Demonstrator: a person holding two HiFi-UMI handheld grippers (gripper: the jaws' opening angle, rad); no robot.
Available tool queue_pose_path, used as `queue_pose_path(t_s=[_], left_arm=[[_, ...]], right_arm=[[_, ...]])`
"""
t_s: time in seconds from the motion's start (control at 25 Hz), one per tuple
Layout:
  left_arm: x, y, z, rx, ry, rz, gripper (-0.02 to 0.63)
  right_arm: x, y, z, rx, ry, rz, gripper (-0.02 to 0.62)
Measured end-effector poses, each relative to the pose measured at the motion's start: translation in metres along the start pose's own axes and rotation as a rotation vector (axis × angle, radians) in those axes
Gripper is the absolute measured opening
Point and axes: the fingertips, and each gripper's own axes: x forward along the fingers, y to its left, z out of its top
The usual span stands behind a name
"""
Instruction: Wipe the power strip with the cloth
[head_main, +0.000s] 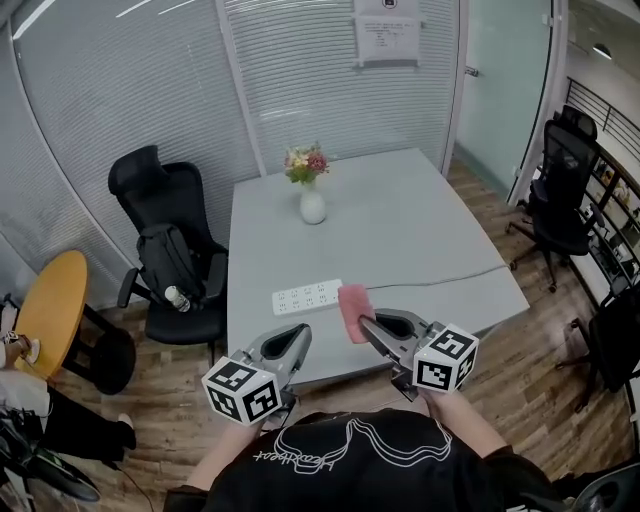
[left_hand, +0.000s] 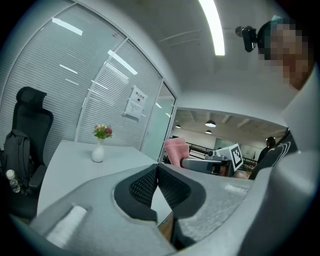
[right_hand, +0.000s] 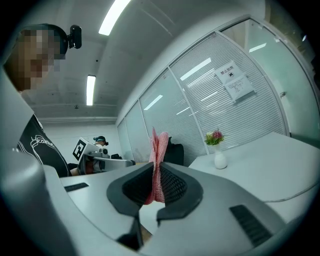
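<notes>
A white power strip (head_main: 307, 296) lies near the front edge of the grey table (head_main: 400, 230), its cable (head_main: 440, 277) running right. My right gripper (head_main: 362, 322) is shut on a pink cloth (head_main: 353, 309), held just right of the strip's end, above the table edge. The cloth (right_hand: 158, 165) stands up pinched between the jaws in the right gripper view. My left gripper (head_main: 304, 334) hovers in front of the table edge, below the strip, jaws closed with nothing between them (left_hand: 157, 175). The cloth (left_hand: 176, 152) and right gripper show from the left gripper view.
A white vase with flowers (head_main: 311, 192) stands mid-table behind the strip. A black office chair (head_main: 170, 250) with a bag and bottle sits at the table's left. A round yellow table (head_main: 48, 308) is far left; more black chairs (head_main: 562, 190) stand at right.
</notes>
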Motion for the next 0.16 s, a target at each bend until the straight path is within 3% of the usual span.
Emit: queue_pose_path(t_s=[0.16], left_arm=[[0.0015, 0.0048, -0.0014, 0.019, 0.006, 0.02, 0.012]], right_arm=[[0.0013, -0.0062, -0.0025, 0.003, -0.003, -0.017, 0.035]])
